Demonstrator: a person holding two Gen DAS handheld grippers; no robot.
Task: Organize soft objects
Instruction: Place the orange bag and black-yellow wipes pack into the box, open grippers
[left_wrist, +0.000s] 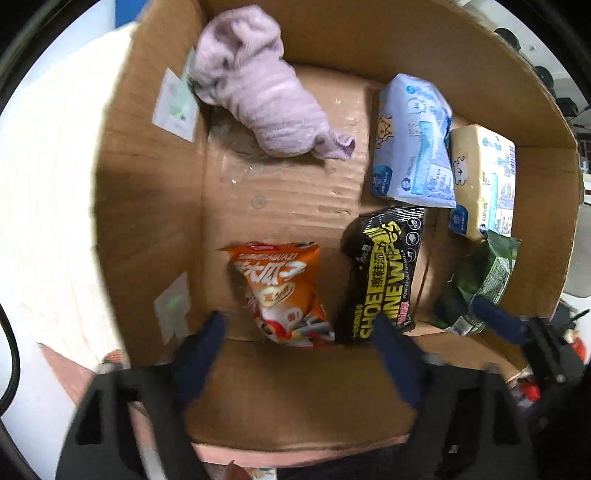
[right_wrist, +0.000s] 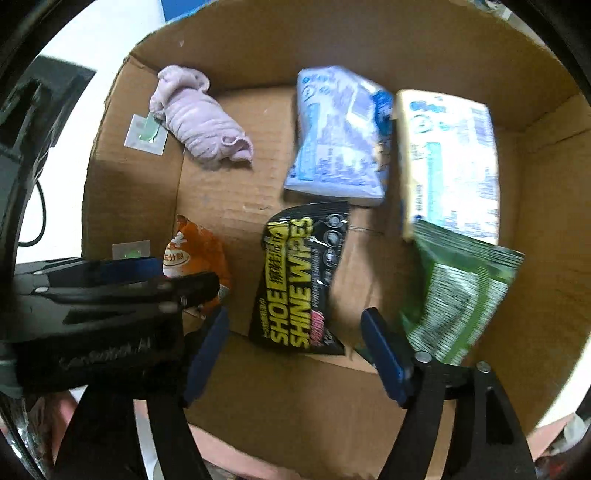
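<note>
Inside the cardboard box lie a lilac cloth at the far left, an orange snack bag, black shoe wipes, two tissue packs and a green pouch; the left gripper and right gripper both hang above with fingers apart, holding nothing.

In the right wrist view the left gripper covers the lower part of the orange snack bag, and the green packet is smeared by blur, its print unreadable. In the left wrist view the same green packet lies partly under the cream tissue pack. The cardboard box runs past the top edge.
</note>
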